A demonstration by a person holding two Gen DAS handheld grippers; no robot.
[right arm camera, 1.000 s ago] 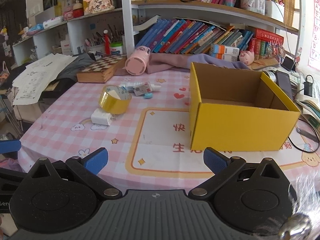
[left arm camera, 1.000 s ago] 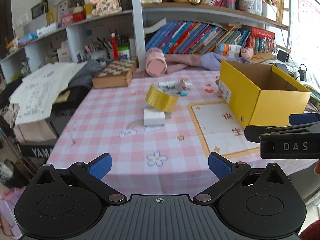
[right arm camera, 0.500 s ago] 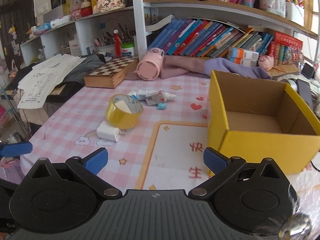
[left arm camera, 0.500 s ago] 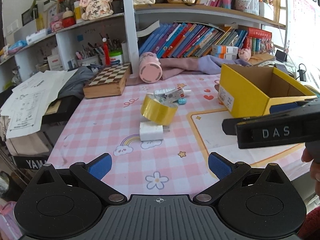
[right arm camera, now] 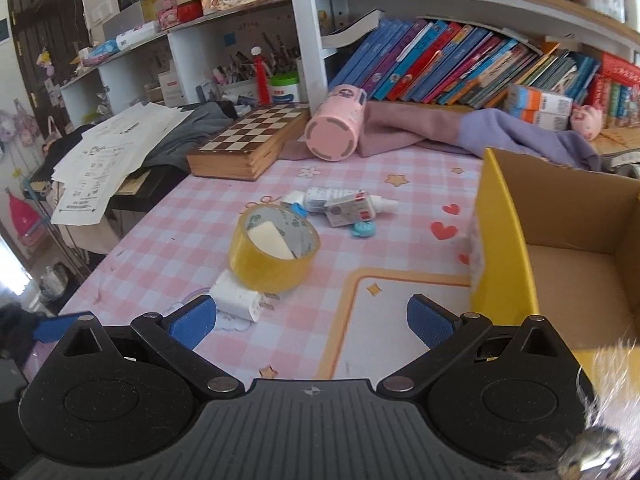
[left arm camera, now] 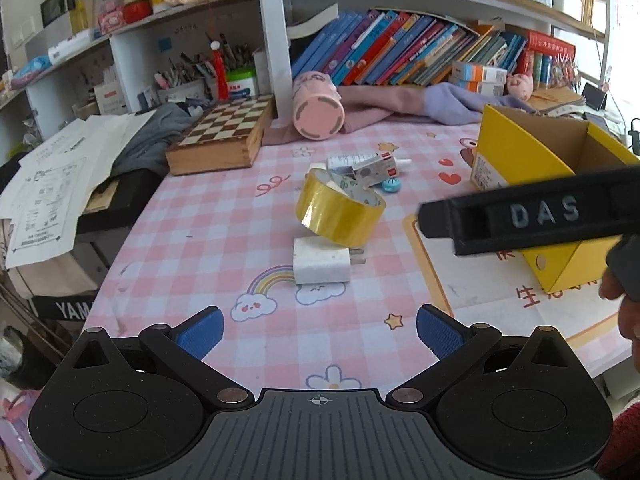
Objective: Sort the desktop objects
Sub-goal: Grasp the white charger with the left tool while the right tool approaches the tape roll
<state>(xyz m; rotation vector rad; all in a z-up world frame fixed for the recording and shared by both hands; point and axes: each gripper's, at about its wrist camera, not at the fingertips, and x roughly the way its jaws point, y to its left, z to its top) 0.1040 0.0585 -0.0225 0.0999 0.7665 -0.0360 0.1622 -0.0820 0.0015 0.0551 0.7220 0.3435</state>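
A yellow tape roll (left arm camera: 339, 211) (right arm camera: 274, 254) leans on a white charger plug (left arm camera: 322, 261) (right arm camera: 241, 295) on the pink checked tablecloth. Behind them lie a white tube (left arm camera: 362, 160) (right arm camera: 347, 199), a small carton (right arm camera: 346, 213) and a blue round eraser (left arm camera: 390, 184) (right arm camera: 363, 229). An open yellow cardboard box (left arm camera: 532, 160) (right arm camera: 560, 240) stands to the right with nothing visible inside. My left gripper (left arm camera: 319, 331) is open, short of the plug. My right gripper (right arm camera: 311, 320) is open near the plug and the box's corner; its black body (left arm camera: 532, 216) crosses the left wrist view.
A wooden chess box (left arm camera: 224, 136) (right arm camera: 248, 144), a pink cup on its side (left arm camera: 318, 107) (right arm camera: 335, 130) and pink and purple cloth (right arm camera: 460, 128) lie at the back. Shelves with books (left arm camera: 400, 52) rise behind. Papers (left arm camera: 52, 184) overhang the left edge.
Both grippers have moved forward over the table toward the tape roll and plug. The right gripper's body has risen and shifted left in the left wrist view. Both stay open.
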